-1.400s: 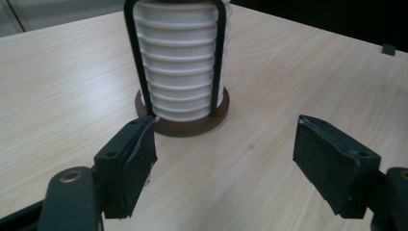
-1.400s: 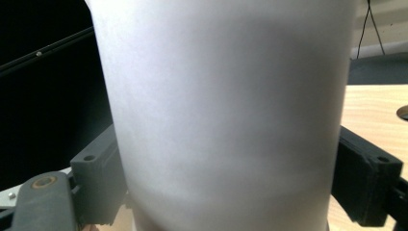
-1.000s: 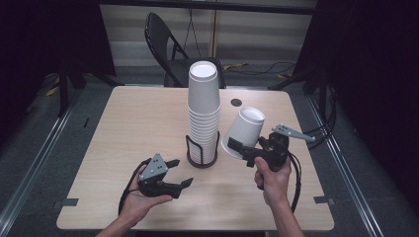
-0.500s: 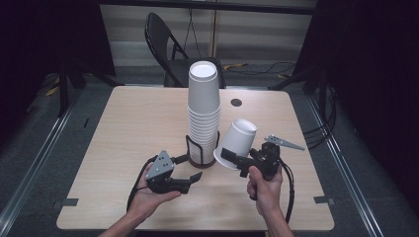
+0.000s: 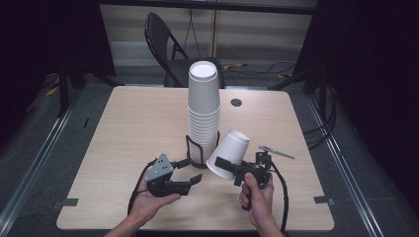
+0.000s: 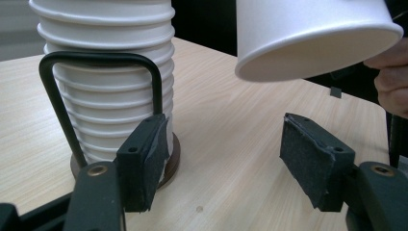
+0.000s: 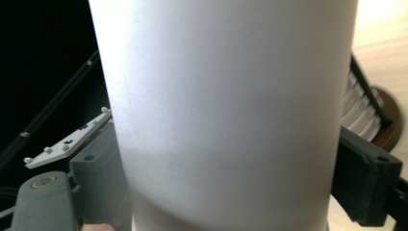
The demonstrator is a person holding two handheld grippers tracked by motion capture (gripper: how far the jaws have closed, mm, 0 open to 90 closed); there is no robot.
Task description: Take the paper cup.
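Right gripper (image 5: pixel 223 165) clenched on single cup (image 5: pixel 228 153)
We see left gripper (image 5: pixel 188 172) released, cup stack (image 5: pixel 203 116) at its 12 o'clock

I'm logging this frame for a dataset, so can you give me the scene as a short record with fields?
setting: wooden table, folding chair behind it
stack: paper cup stack, upside down in a black wire holder
right gripper: shut on a single paper cup, tilted, beside the stack
left gripper: open, holding nothing, near the holder's base
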